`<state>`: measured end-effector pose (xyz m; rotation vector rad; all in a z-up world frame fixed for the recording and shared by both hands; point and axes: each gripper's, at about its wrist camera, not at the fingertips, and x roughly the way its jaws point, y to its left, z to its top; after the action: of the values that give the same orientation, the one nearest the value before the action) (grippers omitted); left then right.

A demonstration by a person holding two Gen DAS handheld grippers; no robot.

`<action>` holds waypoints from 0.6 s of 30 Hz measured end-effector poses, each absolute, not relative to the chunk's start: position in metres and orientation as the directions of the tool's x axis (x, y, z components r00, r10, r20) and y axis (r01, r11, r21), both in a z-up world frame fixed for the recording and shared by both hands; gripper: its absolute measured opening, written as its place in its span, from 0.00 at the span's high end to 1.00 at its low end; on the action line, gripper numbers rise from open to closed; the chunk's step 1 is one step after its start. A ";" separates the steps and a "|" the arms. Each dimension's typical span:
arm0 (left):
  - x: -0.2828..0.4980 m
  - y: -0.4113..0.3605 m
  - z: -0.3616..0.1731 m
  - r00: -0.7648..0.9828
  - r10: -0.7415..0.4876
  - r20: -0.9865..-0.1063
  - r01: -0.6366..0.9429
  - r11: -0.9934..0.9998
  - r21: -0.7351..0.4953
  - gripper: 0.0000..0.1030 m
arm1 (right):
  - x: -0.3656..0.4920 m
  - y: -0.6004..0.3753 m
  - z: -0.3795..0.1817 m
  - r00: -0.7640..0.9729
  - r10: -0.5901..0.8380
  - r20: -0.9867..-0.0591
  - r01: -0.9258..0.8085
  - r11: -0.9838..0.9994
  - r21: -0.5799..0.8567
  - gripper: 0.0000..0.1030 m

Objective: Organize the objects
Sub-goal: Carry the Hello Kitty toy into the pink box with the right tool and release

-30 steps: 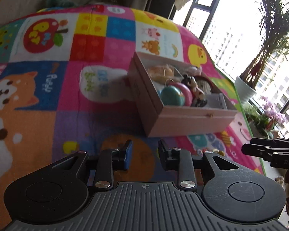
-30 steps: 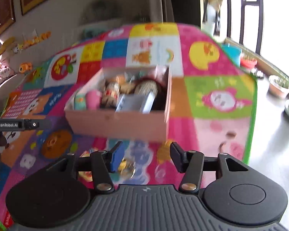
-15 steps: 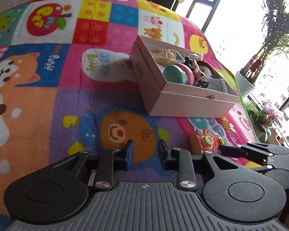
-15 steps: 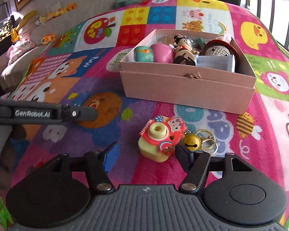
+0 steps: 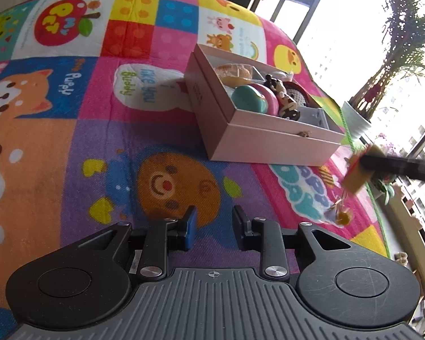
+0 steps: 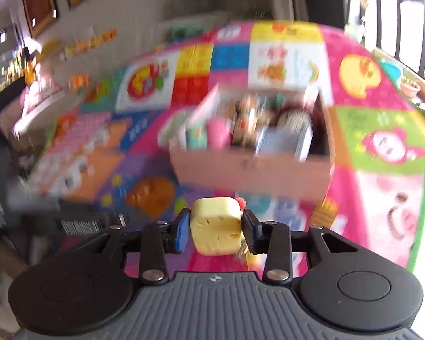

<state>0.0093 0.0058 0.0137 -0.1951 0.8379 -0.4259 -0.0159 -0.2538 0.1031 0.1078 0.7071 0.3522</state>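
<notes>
Just snatched the yellow toy camera [image 6: 215, 228] off the play mat [image 5: 104, 141]; my right gripper [image 6: 216, 231] fingers pinch it, heading for the pink box [image 6: 252, 170]. Left gripper [image 5: 212, 223] fingers spread, empty.

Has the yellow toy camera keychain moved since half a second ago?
Yes. The yellow toy camera keychain has left the play mat and now sits clamped in the right tool, raised in front of the pink cardboard box.
</notes>
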 end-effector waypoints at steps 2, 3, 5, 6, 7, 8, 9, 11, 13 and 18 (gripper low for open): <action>0.008 0.005 0.014 0.587 -0.449 -0.674 0.296 0.894 -0.337 0.70 | -0.007 -0.260 0.122 0.735 0.363 -0.573 -0.276 0.932 0.236 0.63; 0.008 0.004 0.013 0.585 -0.452 -0.673 0.299 0.892 -0.338 0.70 | -0.002 -0.261 0.131 0.751 0.360 -0.553 -0.277 0.933 0.231 0.63; 0.007 0.005 0.013 0.584 -0.454 -0.673 0.303 0.891 -0.338 0.70 | 0.013 -0.258 0.150 0.793 0.339 -0.506 -0.279 0.941 0.193 0.63; 0.007 0.004 0.013 0.586 -0.451 -0.673 0.300 0.892 -0.338 0.70 | 0.021 -0.254 0.159 0.818 0.319 -0.478 -0.275 0.948 0.161 0.63; 0.007 0.005 0.013 0.588 -0.449 -0.673 0.295 0.893 -0.339 0.70 | 0.030 -0.250 0.166 0.844 0.295 -0.448 -0.266 0.956 0.128 0.63; 0.007 0.007 0.014 0.591 -0.447 -0.671 0.290 0.895 -0.340 0.70 | 0.041 -0.248 0.172 0.865 0.271 -0.421 -0.252 0.962 0.101 0.63; 0.007 0.008 0.014 0.595 -0.443 -0.671 0.284 0.897 -0.340 0.70 | 0.052 -0.246 0.177 0.877 0.256 -0.406 -0.243 0.966 0.086 0.62; 0.005 0.011 0.016 0.603 -0.435 -0.669 0.276 0.900 -0.336 0.70 | 0.070 -0.249 0.183 0.891 0.224 -0.395 -0.202 0.974 0.099 0.58; 0.004 0.016 0.017 0.609 -0.427 -0.669 0.270 0.904 -0.332 0.70 | 0.075 -0.258 0.184 0.897 0.233 -0.376 -0.191 0.971 0.145 0.51; 0.016 0.024 0.024 0.631 -0.399 -0.665 0.245 0.916 -0.317 0.72 | 0.068 -0.286 0.162 0.893 0.203 -0.401 -0.140 0.973 0.181 0.43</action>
<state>0.0158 0.0237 0.0236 -0.2046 0.8085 -0.3717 0.0675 -0.2857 0.1623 0.1496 0.4306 0.1788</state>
